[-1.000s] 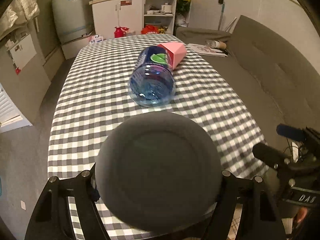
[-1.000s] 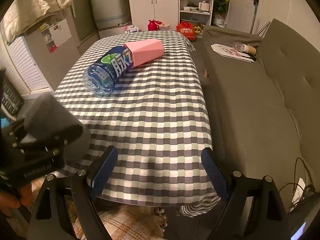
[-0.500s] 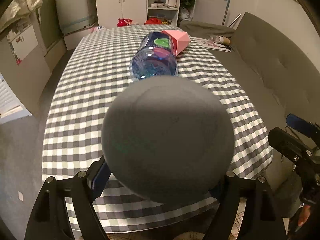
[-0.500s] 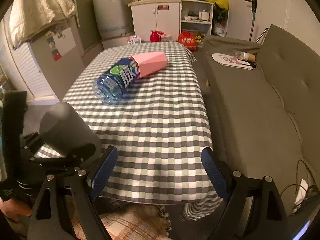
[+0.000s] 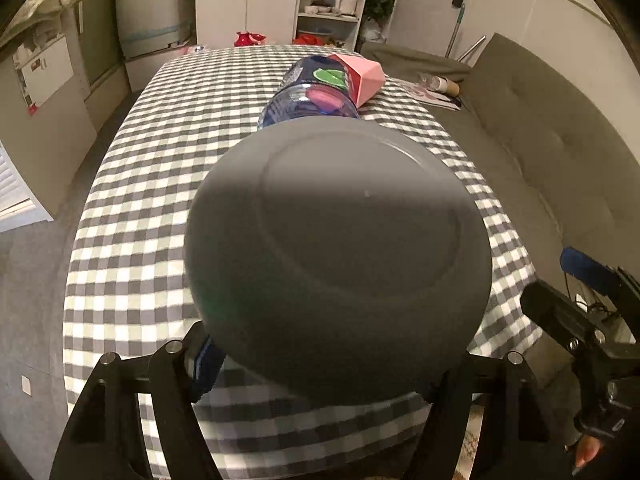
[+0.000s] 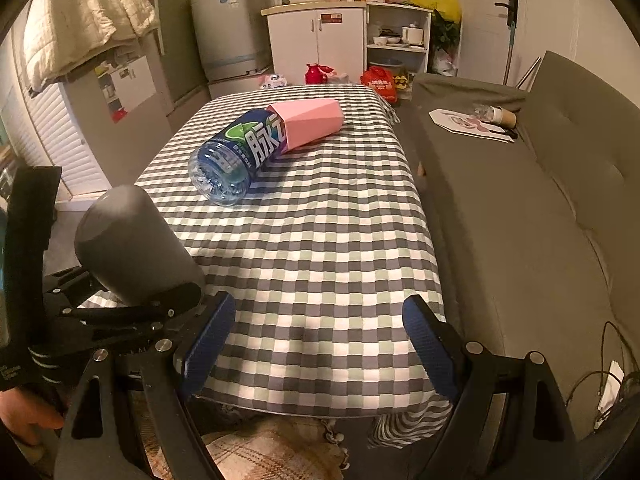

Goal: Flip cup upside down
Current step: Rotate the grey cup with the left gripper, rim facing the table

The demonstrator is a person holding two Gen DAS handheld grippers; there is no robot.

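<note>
The grey cup fills the middle of the left wrist view, its flat base turned toward the camera and away from the holder. The left gripper has it clamped near the rim end, the fingers closed against its sides at the lower part of the frame. In the right wrist view the same cup shows at centre left, lying tilted in the air with the base pointing up and to the left, above the near left edge of the desk and not touching it.

The right gripper holds nothing. Its blue-padded fingers stand wide apart at the bottom of the frame, over the near edge of the checked cloth.

Farther back on the desk, in the upper middle of the right view, a blue bottle lies on its side with its neck end tucked into a pink carton. Both are well apart from the cup.

As I judge it, the task is partway through: the cup is lifted and turned roughly sideways, base leading. What remains is to finish the rotation so the mouth faces down, lower it onto the cloth, and release.
</note>
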